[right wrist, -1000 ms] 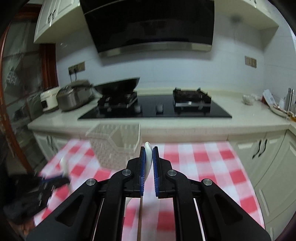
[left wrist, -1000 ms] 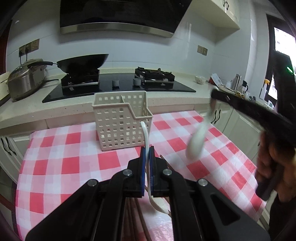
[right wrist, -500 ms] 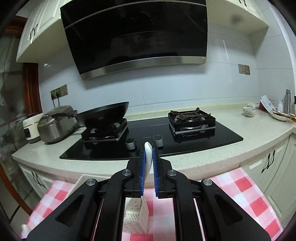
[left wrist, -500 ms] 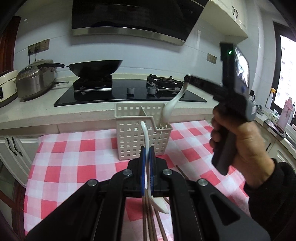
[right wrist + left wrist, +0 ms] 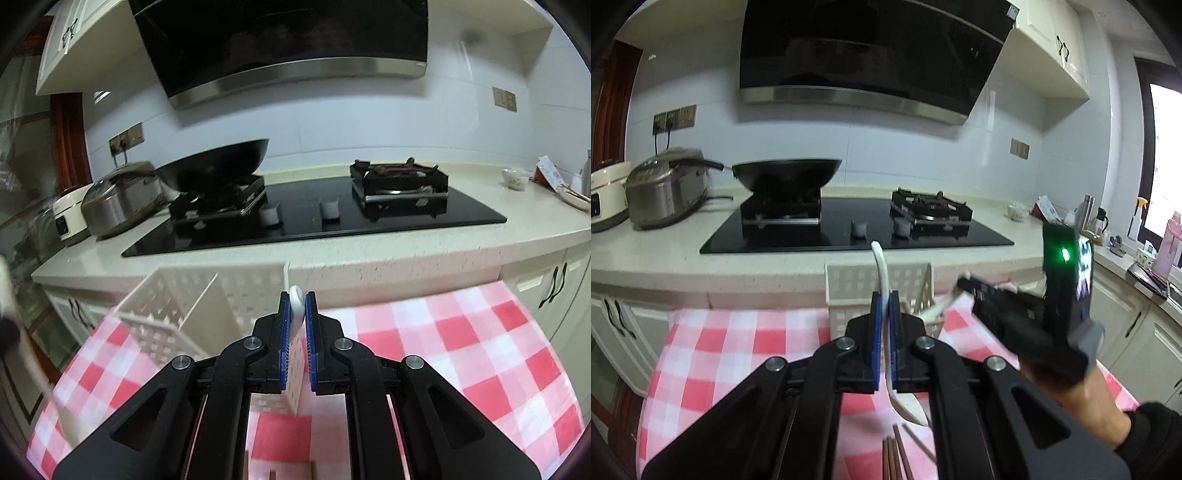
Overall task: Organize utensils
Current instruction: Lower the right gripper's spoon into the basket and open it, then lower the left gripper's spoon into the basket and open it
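Observation:
My left gripper [image 5: 883,306] is shut on a white spoon [image 5: 882,273], handle up and bowl hanging below the fingers over the checked cloth. A white perforated utensil basket [image 5: 849,284] stands just beyond it. My right gripper [image 5: 296,306] is shut on another white spoon [image 5: 296,299] right at the basket [image 5: 177,310]; in the left wrist view the right gripper [image 5: 964,286] dips that spoon [image 5: 936,310] into the basket's right side. Brown chopsticks [image 5: 892,458] lie on the cloth below my left gripper.
The red-and-white checked tablecloth [image 5: 720,354] covers the table. Behind it runs a counter with a black hob [image 5: 849,229], a wok [image 5: 786,173] and a rice cooker [image 5: 665,192]. Bottles and clutter [image 5: 1089,214] stand at the counter's right.
My right gripper has come down and tilted forward, bringing its spoon from above the basket into it. My left gripper has risen a little and still holds its spoon.

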Demonstrator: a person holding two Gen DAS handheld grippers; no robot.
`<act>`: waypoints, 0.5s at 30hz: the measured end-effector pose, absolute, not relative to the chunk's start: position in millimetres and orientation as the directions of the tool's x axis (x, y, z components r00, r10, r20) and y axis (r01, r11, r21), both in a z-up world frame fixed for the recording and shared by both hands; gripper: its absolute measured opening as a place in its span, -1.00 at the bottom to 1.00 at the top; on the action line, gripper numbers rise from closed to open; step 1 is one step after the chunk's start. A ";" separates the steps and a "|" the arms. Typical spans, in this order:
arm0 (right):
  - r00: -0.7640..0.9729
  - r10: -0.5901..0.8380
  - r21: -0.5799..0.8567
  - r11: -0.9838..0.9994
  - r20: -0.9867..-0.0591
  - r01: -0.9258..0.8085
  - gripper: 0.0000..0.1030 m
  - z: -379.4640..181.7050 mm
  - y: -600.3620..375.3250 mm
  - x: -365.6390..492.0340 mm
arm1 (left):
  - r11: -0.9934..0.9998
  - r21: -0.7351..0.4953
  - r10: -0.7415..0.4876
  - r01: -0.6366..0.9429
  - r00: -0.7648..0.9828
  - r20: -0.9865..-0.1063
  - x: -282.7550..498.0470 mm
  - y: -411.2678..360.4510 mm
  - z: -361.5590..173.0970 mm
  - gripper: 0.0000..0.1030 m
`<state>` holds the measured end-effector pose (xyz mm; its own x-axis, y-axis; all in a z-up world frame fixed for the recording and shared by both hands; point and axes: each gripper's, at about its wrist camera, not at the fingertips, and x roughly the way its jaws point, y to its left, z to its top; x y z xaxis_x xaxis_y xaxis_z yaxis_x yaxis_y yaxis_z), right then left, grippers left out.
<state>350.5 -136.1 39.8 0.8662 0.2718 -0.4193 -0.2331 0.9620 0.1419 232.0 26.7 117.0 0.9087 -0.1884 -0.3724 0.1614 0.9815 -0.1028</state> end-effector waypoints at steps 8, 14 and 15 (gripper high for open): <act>0.841 0.287 0.136 0.958 -0.459 -0.253 -0.48 40.3 -140.5 359.3 | 0.986 -0.081 -0.167 0.149 0.926 -0.338 257.3 14.1 136.9 -0.93; 0.848 0.287 0.148 0.958 -0.446 -0.247 -0.03 44.5 -159.4 353.9 | 0.988 -0.034 -0.154 0.151 0.935 -0.321 273.0 0.8 147.7 -0.93; 0.850 0.288 0.156 0.957 -0.442 -0.244 -0.02 45.9 -163.9 352.5 | 0.988 -0.030 -0.152 0.150 0.937 -0.316 277.2 -1.2 150.2 -0.93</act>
